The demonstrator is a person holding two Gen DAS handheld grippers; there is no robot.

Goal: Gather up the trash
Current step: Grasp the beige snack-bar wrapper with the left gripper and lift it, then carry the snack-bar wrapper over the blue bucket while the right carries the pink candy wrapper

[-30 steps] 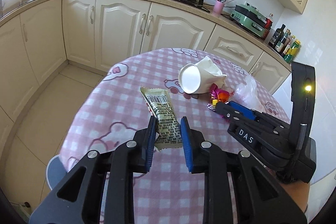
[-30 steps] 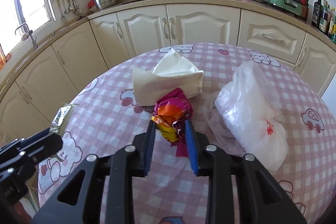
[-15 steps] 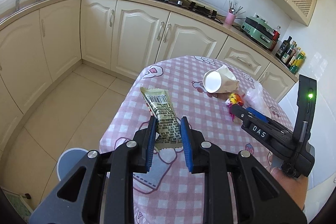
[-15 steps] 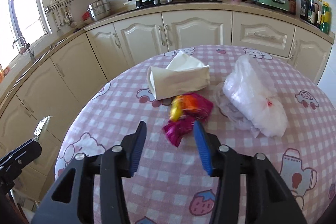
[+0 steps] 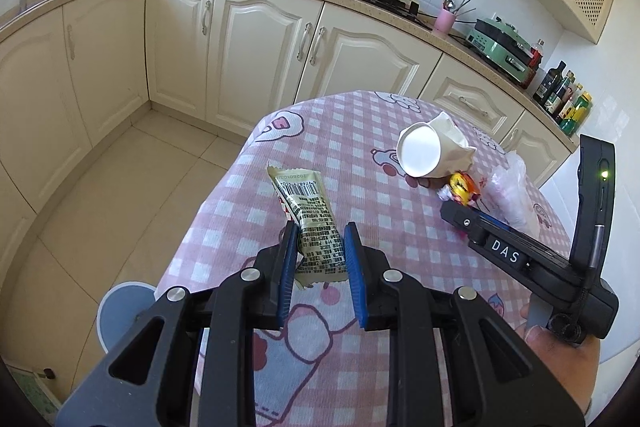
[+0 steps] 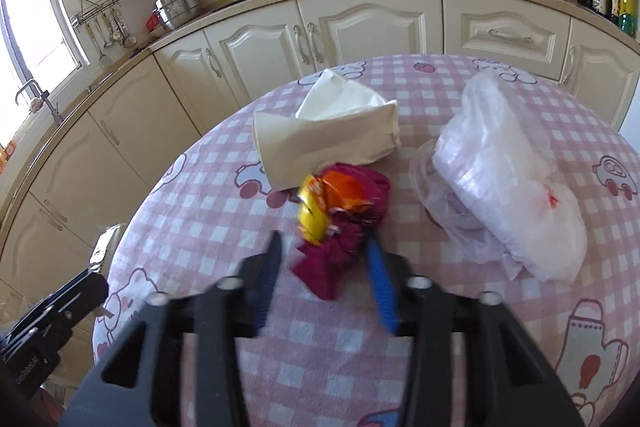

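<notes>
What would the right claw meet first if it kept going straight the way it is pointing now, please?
Most likely the crumpled magenta and orange wrapper, which already lies between the right claw's blurred fingers; behind it lies the tipped paper cup. Depth is hard to judge.

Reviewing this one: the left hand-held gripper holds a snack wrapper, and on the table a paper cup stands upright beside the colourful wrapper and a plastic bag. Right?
Not quite. The paper cup lies on its side, crumpled, as the right wrist view shows. The rest holds: the left hand-held gripper holds the snack wrapper, and the colourful wrapper and plastic bag lie on the table.
</notes>
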